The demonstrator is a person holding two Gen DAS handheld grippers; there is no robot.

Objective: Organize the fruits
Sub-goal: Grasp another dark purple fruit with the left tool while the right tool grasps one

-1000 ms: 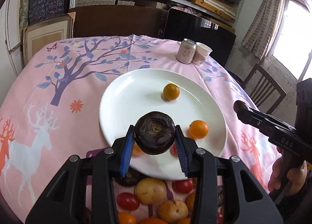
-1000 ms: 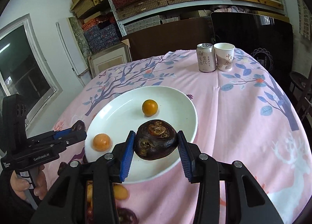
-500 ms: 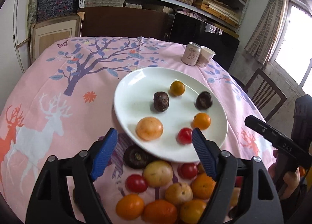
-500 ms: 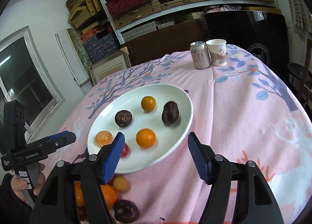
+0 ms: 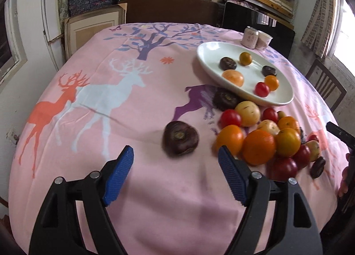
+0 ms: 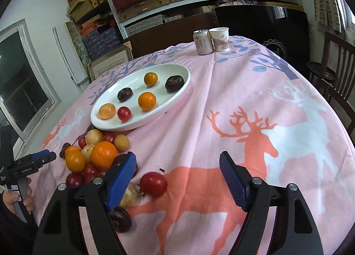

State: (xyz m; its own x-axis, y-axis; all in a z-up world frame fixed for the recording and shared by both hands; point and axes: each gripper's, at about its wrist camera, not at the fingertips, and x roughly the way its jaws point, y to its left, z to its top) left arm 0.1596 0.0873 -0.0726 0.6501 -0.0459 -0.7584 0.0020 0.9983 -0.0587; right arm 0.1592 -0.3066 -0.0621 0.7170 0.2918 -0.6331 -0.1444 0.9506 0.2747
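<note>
One table under a pink deer-print cloth carries everything. One white plate stands toward the far side; the unsorted heap lies on the cloth against its near rim.

Step in hand, as judged: the approach for the next pick, with part of the fruit already plated.

- The left gripper is empty. Its jaws have just been opening, and nothing is between them. A lone dark fruit lies on the cloth just beyond the fingertips, apart from the heap.
- The right gripper is empty. Its jaws have just been opening. A red tomato shows in the gap beside the left-hand pad, unpressed.

Next move, as judged: lower each gripper so that both pads straddle its fruit, close gently, then carry the fruit to a bare part of the plate.

Count:
- Plate: six fruits, namely two dark, two orange, one pale orange and one red tomato.
- Heap: fruits overlap, so no exact count is possible.
- One can and one paper cup stand touching, beyond the plate.
</note>
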